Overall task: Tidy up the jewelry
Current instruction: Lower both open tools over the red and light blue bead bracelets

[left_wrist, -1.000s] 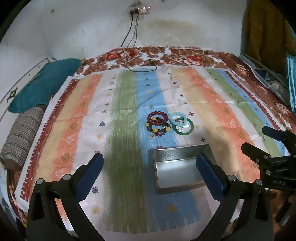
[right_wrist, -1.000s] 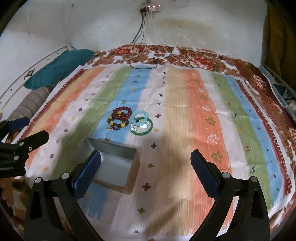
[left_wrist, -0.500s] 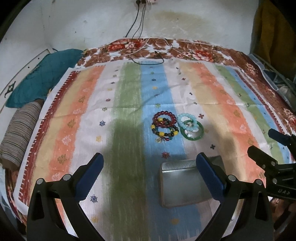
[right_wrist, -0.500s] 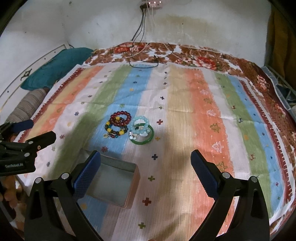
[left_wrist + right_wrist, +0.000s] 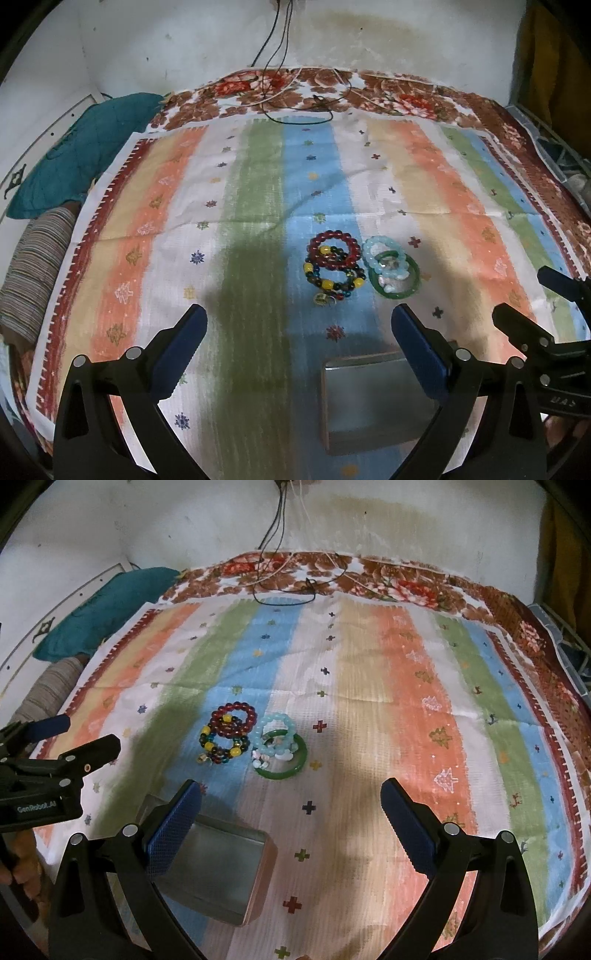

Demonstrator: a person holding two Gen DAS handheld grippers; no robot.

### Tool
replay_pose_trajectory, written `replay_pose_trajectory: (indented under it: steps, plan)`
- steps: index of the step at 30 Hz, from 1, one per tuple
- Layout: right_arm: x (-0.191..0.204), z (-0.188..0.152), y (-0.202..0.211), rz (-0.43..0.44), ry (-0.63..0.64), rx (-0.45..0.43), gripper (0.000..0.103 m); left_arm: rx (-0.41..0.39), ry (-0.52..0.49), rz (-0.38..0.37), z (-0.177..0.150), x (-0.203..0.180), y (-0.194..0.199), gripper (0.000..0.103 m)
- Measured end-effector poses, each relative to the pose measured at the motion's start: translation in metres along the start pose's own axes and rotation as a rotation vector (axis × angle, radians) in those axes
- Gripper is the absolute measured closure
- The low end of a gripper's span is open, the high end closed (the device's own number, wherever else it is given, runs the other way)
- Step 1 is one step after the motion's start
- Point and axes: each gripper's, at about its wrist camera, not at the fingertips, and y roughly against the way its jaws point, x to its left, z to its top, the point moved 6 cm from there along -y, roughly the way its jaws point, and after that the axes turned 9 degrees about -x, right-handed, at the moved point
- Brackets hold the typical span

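Observation:
A pile of bracelets lies mid-cloth: a dark red bead bracelet (image 5: pixel 334 249) (image 5: pixel 233 722), a multicolour bead bracelet (image 5: pixel 332 278) (image 5: pixel 221 747), a pale blue bead bracelet (image 5: pixel 384 254) (image 5: pixel 277 734) and a green bangle (image 5: pixel 397 280) (image 5: pixel 284 757). An empty metal tin (image 5: pixel 373 402) (image 5: pixel 218 871) sits nearer to me. My left gripper (image 5: pixel 299 347) is open and empty, well short of the bracelets. My right gripper (image 5: pixel 291 823) is open and empty above the cloth, the tin by its left finger.
A striped cloth (image 5: pixel 424 177) covers a floral bedspread (image 5: pixel 406 96). Cables (image 5: pixel 295 107) lie at the far edge by the wall. A teal cushion (image 5: pixel 81 151) and a striped roll (image 5: pixel 33 273) lie at the left. Each gripper shows at the edge of the other's view.
Both grippers have pulled back and risen; the bracelets and tin sit lower and closer in both views. Nothing was grasped.

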Motion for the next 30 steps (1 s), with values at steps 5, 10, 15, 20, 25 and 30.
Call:
replay_pose_trajectory:
  steps: [5,10,15,20,25,30]
  plan:
    - [-0.005,0.001,-0.014,0.001,-0.008,0.021,0.005,0.005,0.006,-0.002,0.004,-0.001,-0.007,0.006]
    - [-0.006,0.005,-0.026,0.001,-0.015,0.038,0.005,0.023,-0.005,-0.003,0.006,-0.004,-0.022,0.006]
    - [-0.008,0.005,-0.04,-0.013,-0.007,0.055,0.005,0.062,0.035,-0.001,0.006,0.0,-0.044,0.006]
    - [-0.012,0.005,-0.057,-0.028,-0.003,0.084,0.005,0.081,0.038,0.017,0.007,0.003,-0.064,0.006]
    - [-0.012,0.005,-0.073,-0.034,0.005,0.105,0.005,0.086,0.019,0.022,0.011,0.001,-0.078,0.006]
    - [-0.017,0.003,-0.091,-0.039,-0.01,0.129,0.005,0.101,0.015,0.026,0.013,0.001,-0.094,0.006]
